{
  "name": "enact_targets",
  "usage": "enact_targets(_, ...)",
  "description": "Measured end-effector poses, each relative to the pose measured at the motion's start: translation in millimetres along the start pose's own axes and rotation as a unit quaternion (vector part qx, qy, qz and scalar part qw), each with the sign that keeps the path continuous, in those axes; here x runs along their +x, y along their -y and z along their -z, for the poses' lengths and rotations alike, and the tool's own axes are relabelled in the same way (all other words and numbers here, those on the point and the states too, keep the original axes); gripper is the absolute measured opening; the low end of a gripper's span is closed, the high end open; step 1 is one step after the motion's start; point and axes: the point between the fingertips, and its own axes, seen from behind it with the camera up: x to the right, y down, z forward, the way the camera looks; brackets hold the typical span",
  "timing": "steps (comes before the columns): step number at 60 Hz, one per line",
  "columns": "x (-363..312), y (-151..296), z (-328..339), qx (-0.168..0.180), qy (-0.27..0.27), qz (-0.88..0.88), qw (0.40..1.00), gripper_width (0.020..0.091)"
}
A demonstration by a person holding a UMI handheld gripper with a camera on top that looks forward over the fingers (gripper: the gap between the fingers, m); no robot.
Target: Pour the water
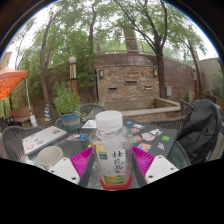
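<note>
A clear plastic bottle (112, 150) with a white cap and a green label stands upright between my fingers. It holds pale liquid up to its shoulder. My gripper (112, 166) is shut on the bottle, with the magenta pads (83, 160) pressing on its left and right sides at label height. The bottle's base sits just over the glass table (150, 150); whether it touches the table I cannot tell. A beige cup (48, 155) stands on the table to the left of the fingers.
Papers or a book (42, 137) lie at the table's left. A potted plant (68, 118) stands beyond them, and small items are scattered at the right. A black bag (200, 130) rests on a chair at the right. A brick fireplace (128, 85) stands behind.
</note>
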Motion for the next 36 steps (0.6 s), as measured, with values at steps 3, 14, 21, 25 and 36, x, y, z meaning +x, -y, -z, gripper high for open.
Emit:
enact_targets(3,-1.1,-14.5,5.4,-0.014,-0.011,-0.004,1.000,0.0723)
enact_targets(14,-4.1,-25.7,37.6,-0.066,-0.040,0.015,0.997,0.0835)
enact_targets(21,-25.4,-18.8,75.5,-0.075,-0.045,0.012,0.996,0.0837)
enact_targets(25,-42.6,-6.7,111.3,-0.076,-0.055,0.014,0.995,0.0838)
enact_targets(36,-90.9,37.8,225.0,-0.082,-0.090,0.009,0.993,0.0833)
